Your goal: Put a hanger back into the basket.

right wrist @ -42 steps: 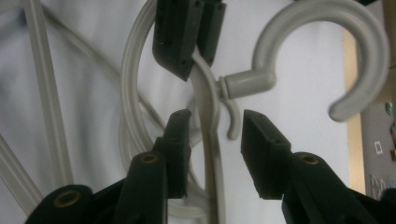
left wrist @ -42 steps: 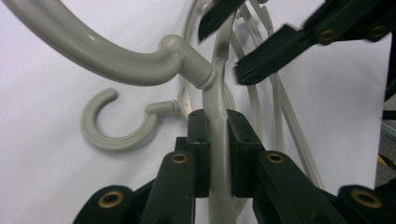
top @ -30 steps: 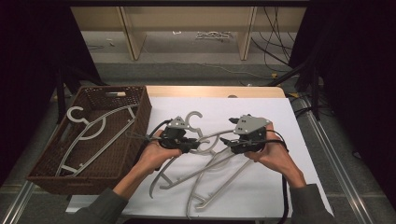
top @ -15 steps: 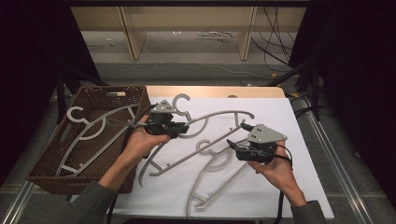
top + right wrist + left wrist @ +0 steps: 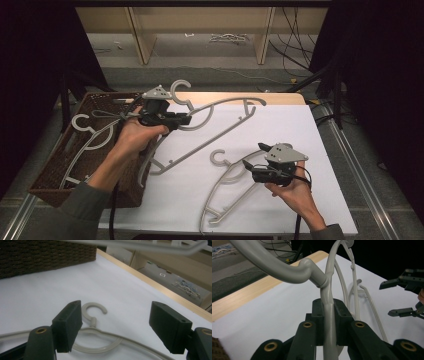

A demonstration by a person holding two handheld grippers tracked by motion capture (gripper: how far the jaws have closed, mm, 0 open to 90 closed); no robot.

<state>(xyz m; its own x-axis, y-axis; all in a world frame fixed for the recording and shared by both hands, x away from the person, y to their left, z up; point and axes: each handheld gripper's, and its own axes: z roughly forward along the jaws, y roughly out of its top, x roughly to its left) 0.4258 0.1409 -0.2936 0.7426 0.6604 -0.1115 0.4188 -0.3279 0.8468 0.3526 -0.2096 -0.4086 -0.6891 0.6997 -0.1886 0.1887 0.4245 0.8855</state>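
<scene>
Clamping the lifted hanger (image 5: 220,107), left tongs (image 5: 186,120) grip tight; right tongs (image 5: 252,156), just widening, gape empty

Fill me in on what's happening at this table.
A person is clearing grey hangers off a white table into a wicker basket. The left tongs are shut on one hanger near its neck, holding it lifted beside the basket, where another hanger already lies. The right tongs have just been opening and hover, with nothing between them, over the last hanger, which lies flat on the table.
</scene>
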